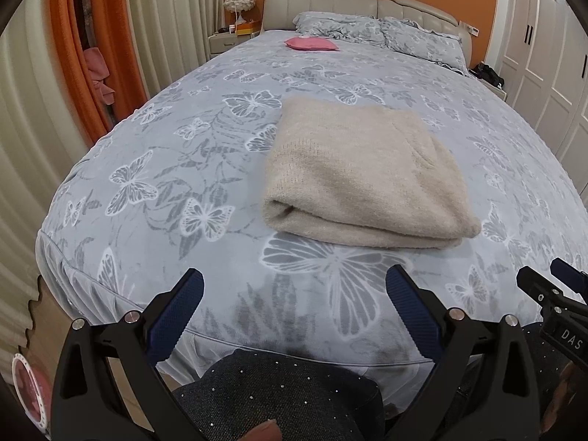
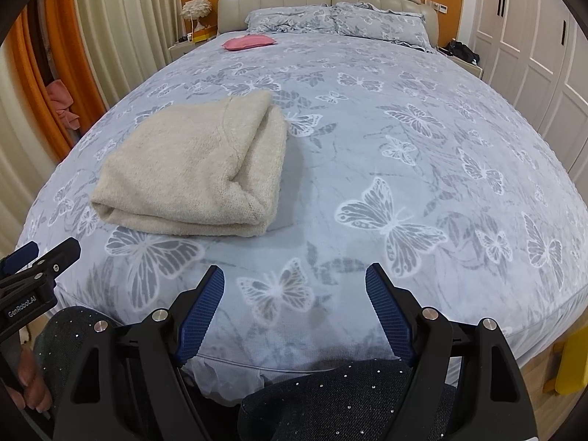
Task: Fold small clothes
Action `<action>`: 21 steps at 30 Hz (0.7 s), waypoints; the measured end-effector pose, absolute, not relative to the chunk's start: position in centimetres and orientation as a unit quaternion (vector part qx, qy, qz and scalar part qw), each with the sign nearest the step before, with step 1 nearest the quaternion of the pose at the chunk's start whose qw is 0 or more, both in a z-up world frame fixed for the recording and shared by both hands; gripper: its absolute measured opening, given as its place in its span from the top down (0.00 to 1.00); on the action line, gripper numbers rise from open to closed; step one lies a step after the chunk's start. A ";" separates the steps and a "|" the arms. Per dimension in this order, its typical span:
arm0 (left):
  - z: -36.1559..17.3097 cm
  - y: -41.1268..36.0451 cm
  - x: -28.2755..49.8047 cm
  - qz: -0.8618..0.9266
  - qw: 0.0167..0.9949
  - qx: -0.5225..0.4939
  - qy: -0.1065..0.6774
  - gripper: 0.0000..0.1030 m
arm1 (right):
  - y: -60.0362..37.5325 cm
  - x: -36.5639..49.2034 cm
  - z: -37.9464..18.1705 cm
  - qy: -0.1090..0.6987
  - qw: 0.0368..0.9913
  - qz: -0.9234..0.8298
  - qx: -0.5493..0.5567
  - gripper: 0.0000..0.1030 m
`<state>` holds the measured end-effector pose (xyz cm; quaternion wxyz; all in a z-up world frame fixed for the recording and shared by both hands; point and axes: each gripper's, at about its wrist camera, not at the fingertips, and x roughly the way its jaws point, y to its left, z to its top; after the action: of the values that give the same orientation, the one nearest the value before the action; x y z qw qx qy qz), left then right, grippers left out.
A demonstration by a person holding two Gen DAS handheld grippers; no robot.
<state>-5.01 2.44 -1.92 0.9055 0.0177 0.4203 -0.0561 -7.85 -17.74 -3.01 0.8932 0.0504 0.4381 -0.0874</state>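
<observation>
We see the left gripper (image 1: 294, 305) spread wide, nothing between its blue pads (image 1: 172, 316), hanging above the near edge of the bed (image 1: 165, 139). Same for the right gripper (image 2: 294, 305): wide apart, empty, pads (image 2: 200, 316) clear of any fabric.

The beige sweater (image 1: 360, 180) is folded into a thick rectangle on the butterfly-print cover. From the left gripper it lies ahead and slightly to the right, well beyond the fingertips, not touching them. From the right gripper it lies ahead and to the left (image 2: 194, 172), also apart. Fold edges face us: a rounded roll on the near side, stacked layers visible at the near corner.

Each gripper shows at the edge of the other's view: the right one at the lower right of the left view (image 1: 555, 294), the left one at the lower left of the right view (image 2: 33, 272). They sit side by side, near each other.

Below both grippers we see the person's dark speckled trousers (image 1: 279, 386) against the bed edge.

Far beyond the sweater, a small pink cushion (image 1: 310, 43) lies near the pillows (image 1: 367, 29) by the headboard (image 1: 323, 3). Orange curtain (image 1: 66, 36) off to the left, white wardrobe (image 1: 544, 36) to the right.
</observation>
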 end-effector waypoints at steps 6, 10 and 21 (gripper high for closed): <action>-1.9 2.4 -5.0 -0.057 0.906 0.020 0.419 0.06 | -17.6 -7.9 -2.9 0.437 0.894 -0.088 0.051 0.25; -1.9 2.4 -5.0 -0.057 0.906 0.022 0.420 0.06 | -17.6 -7.9 -2.9 0.437 0.894 -0.088 0.050 0.25; -1.9 2.4 -4.8 -0.059 0.905 0.031 0.419 0.06 | -17.7 -7.9 -2.9 0.436 0.894 -0.087 0.050 0.25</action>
<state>-4.81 2.44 -1.88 0.9053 0.0312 0.4195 -0.0592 -7.87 -17.69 -2.91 0.8941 0.0503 0.4364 -0.0874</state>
